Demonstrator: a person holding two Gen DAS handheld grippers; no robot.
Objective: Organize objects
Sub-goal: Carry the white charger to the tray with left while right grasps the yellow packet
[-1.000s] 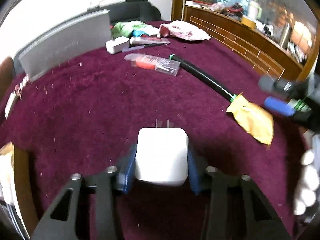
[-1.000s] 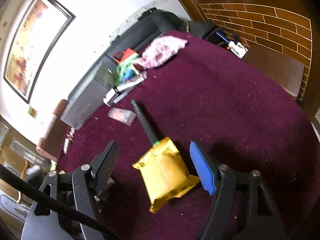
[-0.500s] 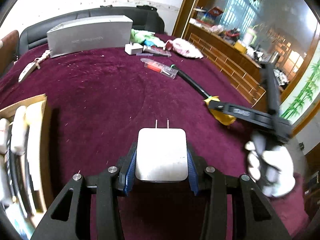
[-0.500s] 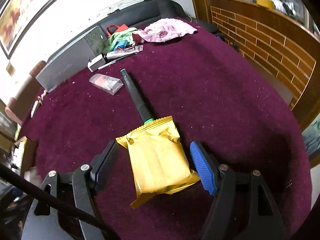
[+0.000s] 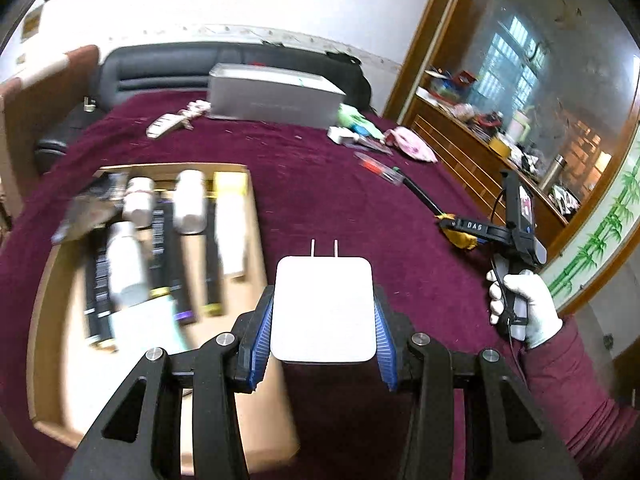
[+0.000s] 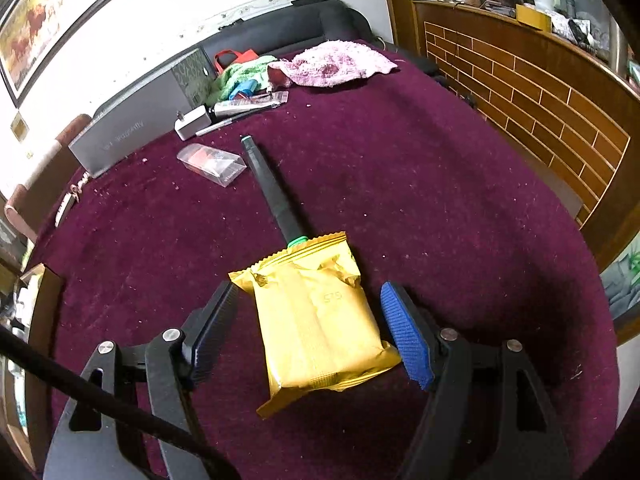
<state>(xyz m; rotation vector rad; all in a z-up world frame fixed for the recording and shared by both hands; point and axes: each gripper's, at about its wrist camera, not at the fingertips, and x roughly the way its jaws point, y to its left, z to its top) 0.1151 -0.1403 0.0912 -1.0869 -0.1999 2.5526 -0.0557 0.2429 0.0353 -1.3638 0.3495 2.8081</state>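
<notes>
My left gripper is shut on a white plug charger, prongs pointing forward, held above the maroon table beside a wooden tray. The tray holds several bottles and tubes, blurred. My right gripper is open, its jaws either side of a yellow snack packet lying on the cloth. It also shows in the left wrist view over the yellow packet. A black pen with a green ring lies just beyond the packet.
A clear plastic box, a second white charger, a tube, green cloth and pink cloth lie at the far side. A grey box stands at the back. A brick-pattern wooden counter borders the right.
My left gripper has swung left with the charger, bringing the wooden tray into view. My right gripper has moved closer around the yellow packet and stays open.
</notes>
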